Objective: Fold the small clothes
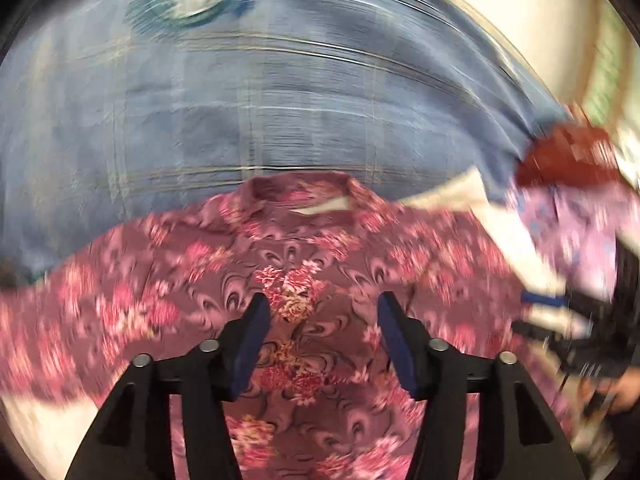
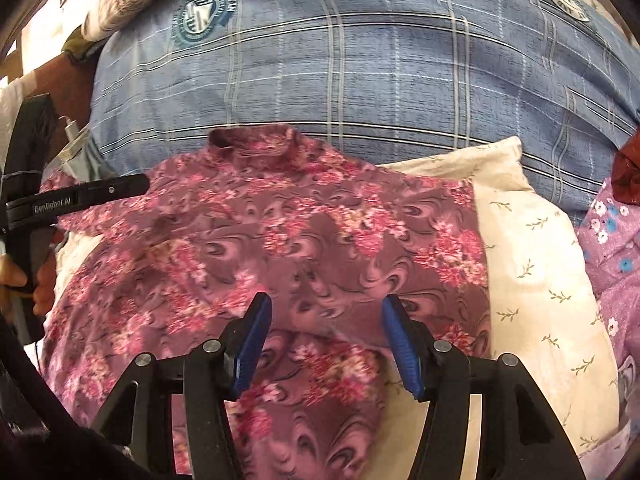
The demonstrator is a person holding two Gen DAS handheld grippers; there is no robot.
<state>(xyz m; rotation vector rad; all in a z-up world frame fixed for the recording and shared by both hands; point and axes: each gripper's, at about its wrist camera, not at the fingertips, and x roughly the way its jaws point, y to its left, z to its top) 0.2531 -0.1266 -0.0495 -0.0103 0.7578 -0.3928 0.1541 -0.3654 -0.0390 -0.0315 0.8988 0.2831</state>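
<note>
The soft, light pink floral-print fabric top [image 2: 280, 240] lies flat, best pinched at its near hem; left gripper [image 1: 320, 338] and right gripper [image 2: 326, 340] both gape empty.

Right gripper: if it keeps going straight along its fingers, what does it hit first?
Most likely the pink floral top. The right gripper stands open and empty, angled down at the top, which is spread over the cream pillow. Nothing shows in between, though depth is hard to judge.

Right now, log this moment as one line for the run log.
stage: fold pending | floral top: spread flat on cream pillow, collar away from cameras | left gripper: open, empty | right gripper: open, empty
</note>
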